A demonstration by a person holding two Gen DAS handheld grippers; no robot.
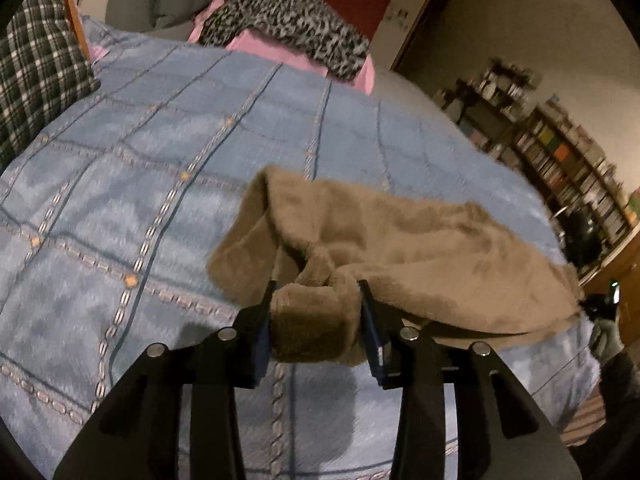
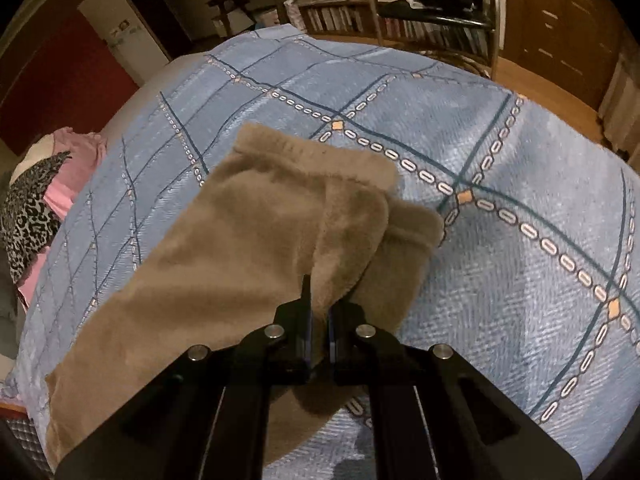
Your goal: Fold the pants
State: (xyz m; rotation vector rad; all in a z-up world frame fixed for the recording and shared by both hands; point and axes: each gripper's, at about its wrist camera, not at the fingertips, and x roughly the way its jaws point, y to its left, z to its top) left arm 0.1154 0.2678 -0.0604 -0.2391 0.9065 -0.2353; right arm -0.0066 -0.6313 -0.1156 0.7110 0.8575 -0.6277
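Note:
Brown fleece pants [image 1: 384,240] lie on a blue patterned bedspread [image 1: 160,160]. My left gripper [image 1: 318,300] holds a thick bunched fold of the pants between its fingers, jaws fairly wide around the fabric, lifted off the bed. In the right wrist view the pants [image 2: 240,232] stretch away to the lower left, with the cuffs lying on the bedspread [image 2: 500,152] at the far end. My right gripper [image 2: 319,304] is shut on an edge of the pants, which drapes up from the bed. The right gripper also shows at the far right of the left wrist view [image 1: 600,304].
A leopard-print and pink cloth pile [image 1: 288,20] lies at the far side of the bed. A plaid cushion [image 1: 36,76] sits at the left. Bookshelves [image 1: 560,152] and a chair [image 2: 440,4] stand beyond the bed.

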